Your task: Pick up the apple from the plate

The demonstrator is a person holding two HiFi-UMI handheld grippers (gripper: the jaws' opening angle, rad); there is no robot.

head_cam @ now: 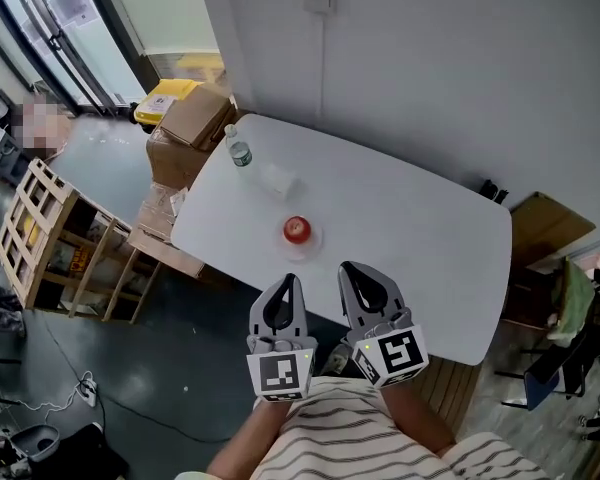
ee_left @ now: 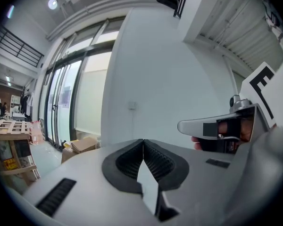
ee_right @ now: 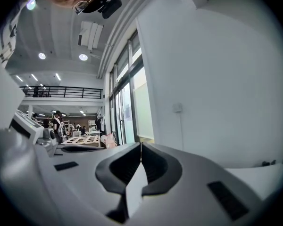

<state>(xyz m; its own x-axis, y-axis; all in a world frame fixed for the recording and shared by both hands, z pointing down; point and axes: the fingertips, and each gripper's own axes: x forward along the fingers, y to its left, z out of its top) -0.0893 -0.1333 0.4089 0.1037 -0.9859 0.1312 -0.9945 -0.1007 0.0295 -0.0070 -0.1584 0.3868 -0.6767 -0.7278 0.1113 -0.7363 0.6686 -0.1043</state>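
The red apple (head_cam: 296,229) sits on its small plate (head_cam: 316,240) toward the near edge of the table (head_cam: 410,218), just beyond me. I judge it firm, smooth and rounded, fairly light, and best gripped across its widest middle. My left gripper (head_cam: 288,282) and right gripper (head_cam: 352,269) both have jaws pressed together, holding nothing.

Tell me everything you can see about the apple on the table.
The apple is red and round, paler at its top, and looks whole. It sits on a small pale plate on the white table, toward the person's edge. Only the plate touches it. Finer detail is too small to tell.
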